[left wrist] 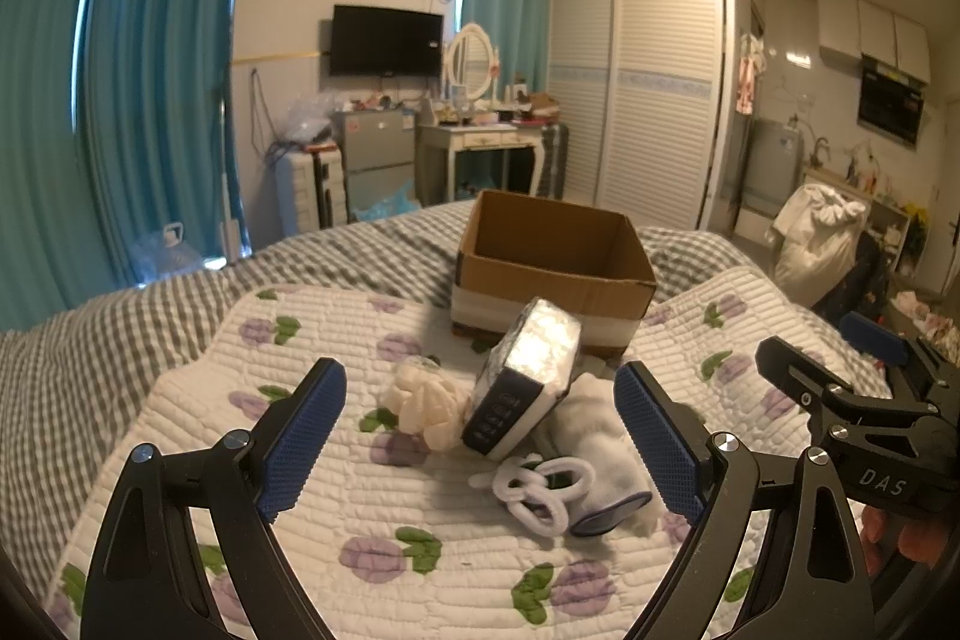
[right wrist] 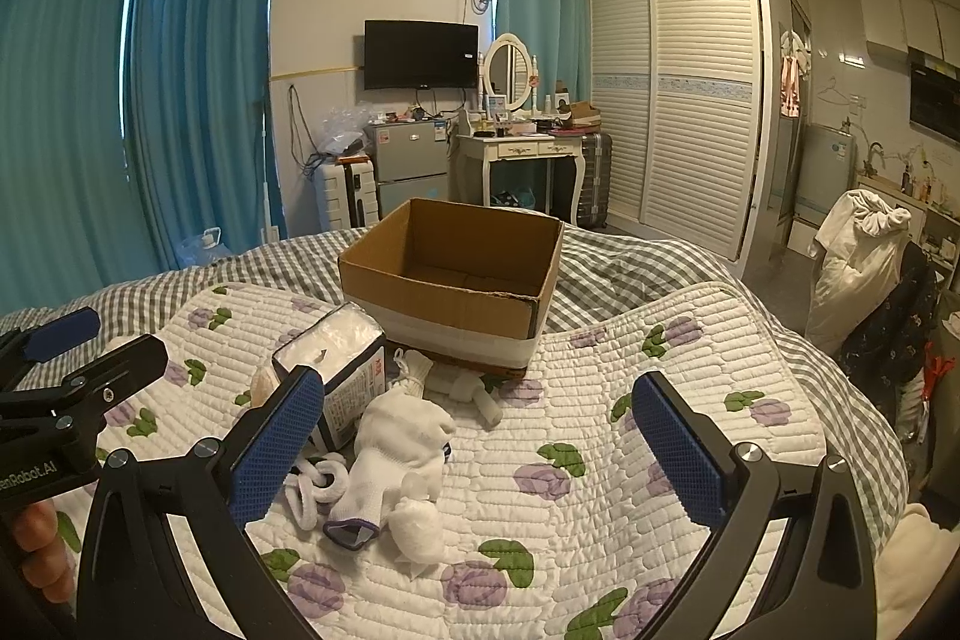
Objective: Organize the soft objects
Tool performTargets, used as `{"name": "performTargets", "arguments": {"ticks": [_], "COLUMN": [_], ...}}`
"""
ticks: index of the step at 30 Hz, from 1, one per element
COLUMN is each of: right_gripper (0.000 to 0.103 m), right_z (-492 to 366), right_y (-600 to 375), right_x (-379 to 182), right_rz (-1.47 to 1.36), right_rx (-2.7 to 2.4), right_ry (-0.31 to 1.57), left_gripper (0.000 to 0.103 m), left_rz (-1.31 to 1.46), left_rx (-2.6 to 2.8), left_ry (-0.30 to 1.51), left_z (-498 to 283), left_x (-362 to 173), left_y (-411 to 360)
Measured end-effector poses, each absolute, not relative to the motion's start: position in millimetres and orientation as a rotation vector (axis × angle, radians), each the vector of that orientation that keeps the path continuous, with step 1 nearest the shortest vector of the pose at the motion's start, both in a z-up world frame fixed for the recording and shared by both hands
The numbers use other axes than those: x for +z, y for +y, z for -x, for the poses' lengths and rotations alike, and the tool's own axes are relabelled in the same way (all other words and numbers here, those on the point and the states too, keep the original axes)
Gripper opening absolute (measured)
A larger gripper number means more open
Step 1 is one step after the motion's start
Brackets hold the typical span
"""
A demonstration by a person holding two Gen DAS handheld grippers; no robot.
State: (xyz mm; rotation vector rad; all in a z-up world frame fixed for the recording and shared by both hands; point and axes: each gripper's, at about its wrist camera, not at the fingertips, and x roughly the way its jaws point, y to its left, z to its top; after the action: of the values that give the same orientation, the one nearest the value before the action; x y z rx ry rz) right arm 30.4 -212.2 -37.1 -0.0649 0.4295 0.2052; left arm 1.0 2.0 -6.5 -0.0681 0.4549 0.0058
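Observation:
An open cardboard box (left wrist: pixel 555 274) (right wrist: pixel 456 280) stands on the bed, nothing visible inside. In front of it lies a heap of soft things: a tissue pack (left wrist: pixel 525 376) (right wrist: pixel 336 370) in clear wrap, a white glove (right wrist: pixel 396 448) (left wrist: pixel 600 436) with a dark cuff, a white fluffy loop (left wrist: pixel 540 490) (right wrist: pixel 312 484), a cream puff (left wrist: pixel 426 400) and white rolled pieces (right wrist: pixel 474 388). My left gripper (left wrist: pixel 480 436) hangs open just short of the heap, holding nothing. My right gripper (right wrist: pixel 474 448) is open too, with the glove near its left finger.
The flowered quilt (right wrist: pixel 600 490) (left wrist: pixel 372 520) covers a grey checked bedspread (left wrist: pixel 120 328). Beyond the bed stand a dressing table (right wrist: pixel 522 154), a small fridge (right wrist: pixel 408 160), a louvred wardrobe (right wrist: pixel 678 100) and teal curtains (left wrist: pixel 150 70). A chair piled with laundry (right wrist: pixel 864 250) stands at the right.

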Motion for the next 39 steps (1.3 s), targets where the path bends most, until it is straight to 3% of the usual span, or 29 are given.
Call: {"name": "performTargets", "arguments": {"ticks": [21, 31, 39], "right_gripper": [0.103, 0.103, 0.103], "right_z": [-29.2, -74.5, -90.2], "right_y": [-220.6, -226.4, -228.1], "right_x": [-34.1, -94.8, -108.2], "right_rz": [0.129, 0.149, 0.088], "right_rx": [0.194, 0.183, 0.229], "right_ry": [0.452, 0.657, 0.721], "left_gripper": [0.092, 0.091, 0.09], "left_rz": [0.086, 0.041, 0.092], "left_rx": [0.0, 0.023, -0.025], "left_ry": [0.46, 0.723, 0.89], "left_z": [-0.2, -44.1, -77.4], "left_x": [-5.8, -91.3, -139.0], "left_y": [3.9, -11.6, -20.4]}}
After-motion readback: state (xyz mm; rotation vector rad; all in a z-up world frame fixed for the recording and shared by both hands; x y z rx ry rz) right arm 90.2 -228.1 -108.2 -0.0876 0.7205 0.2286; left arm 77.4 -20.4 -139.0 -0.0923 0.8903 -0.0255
